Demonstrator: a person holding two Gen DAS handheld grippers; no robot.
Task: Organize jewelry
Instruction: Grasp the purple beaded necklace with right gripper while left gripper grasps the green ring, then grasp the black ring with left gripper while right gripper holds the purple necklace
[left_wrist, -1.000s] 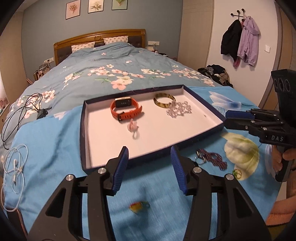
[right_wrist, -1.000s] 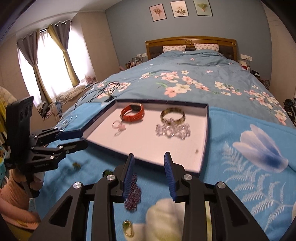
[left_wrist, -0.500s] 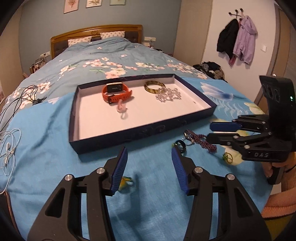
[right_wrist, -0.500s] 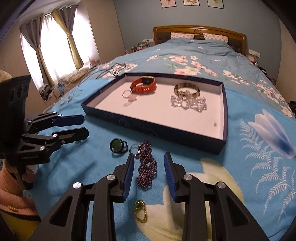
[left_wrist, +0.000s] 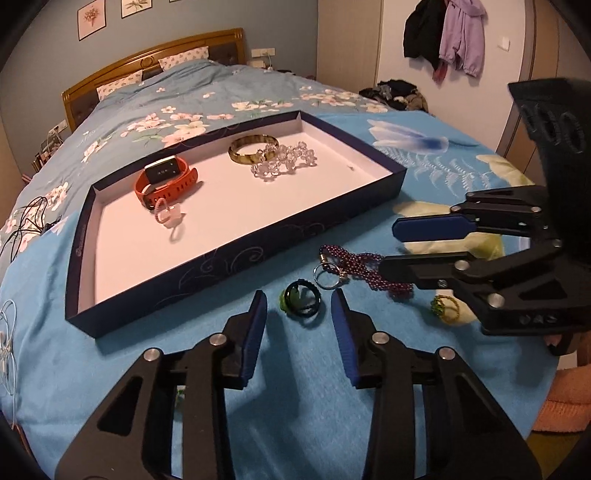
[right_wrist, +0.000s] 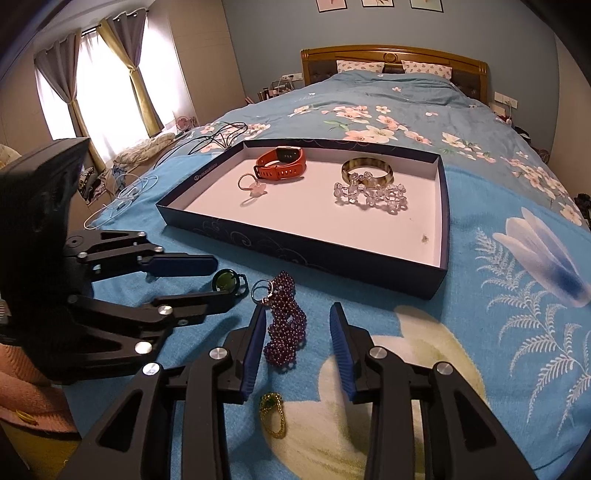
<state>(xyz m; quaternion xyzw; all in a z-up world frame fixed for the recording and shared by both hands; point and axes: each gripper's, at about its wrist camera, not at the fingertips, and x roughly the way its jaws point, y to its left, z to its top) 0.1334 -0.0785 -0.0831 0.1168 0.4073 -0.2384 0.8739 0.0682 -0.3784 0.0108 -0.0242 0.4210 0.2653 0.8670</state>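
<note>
The left gripper (left_wrist: 298, 309), its jaws just narrowed yet parted and empty, is aimed at the black ring (left_wrist: 301, 297) at twelve o'clock. The right gripper (right_wrist: 297, 325), open, is set beside the purple bead strand (right_wrist: 285, 325), laid lengthwise toward the tray (right_wrist: 303, 251). The ring's green part is hard to make out.

bed (right_wrist: 406, 110) with blue flowered cover | wooden headboard (right_wrist: 391, 59), two patterned pillows (right_wrist: 360, 67) against it | three framed flower prints (left_wrist: 110, 14) on blue wall | curtains (right_wrist: 122, 74) at bright window | jackets (left_wrist: 443, 33) hung on wall hooks | clothes pile (left_wrist: 399, 92) on floor | black cable (right_wrist: 218, 136) and white cable (right_wrist: 125, 192) on cover
</note>
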